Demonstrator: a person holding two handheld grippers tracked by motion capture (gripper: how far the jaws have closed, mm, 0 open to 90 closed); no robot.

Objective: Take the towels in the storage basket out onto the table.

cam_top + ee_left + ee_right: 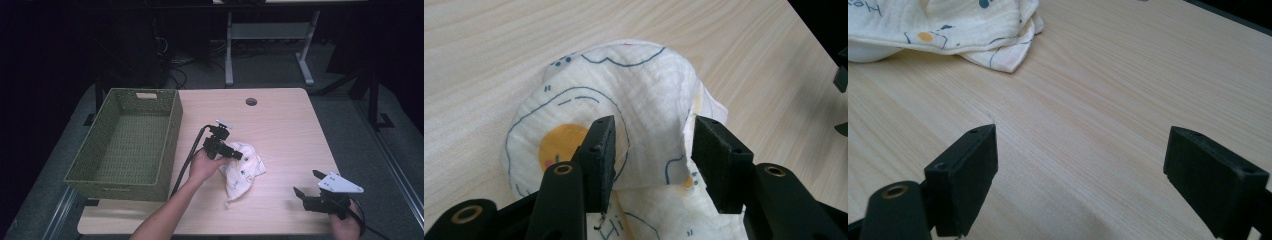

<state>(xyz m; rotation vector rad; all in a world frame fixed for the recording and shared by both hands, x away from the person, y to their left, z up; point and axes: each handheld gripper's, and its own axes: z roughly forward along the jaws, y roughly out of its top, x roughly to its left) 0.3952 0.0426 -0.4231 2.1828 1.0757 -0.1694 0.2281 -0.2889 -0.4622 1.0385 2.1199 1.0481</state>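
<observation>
Right of the basket [125, 145], the cloth [243, 170] is straddled by the left gripper [235, 156], jaws partly parted, nothing pinched. A fold should be gathered squarely. Farther right, the right gripper [306, 182] is held wide open, empty.

A light wood-grain table [280, 130] w/ a round cable hole [251, 102] near its far edge is standing on grey floor [270, 67] in a dim room. Light is falling mostly on the tabletop, while the surroundings are fading to black at left and right. Behind the table, a white-framed desk base [267, 35] is standing w/ two legs on long feet. Dark cables [175, 65] are lying tangled on the floor at back left.
</observation>
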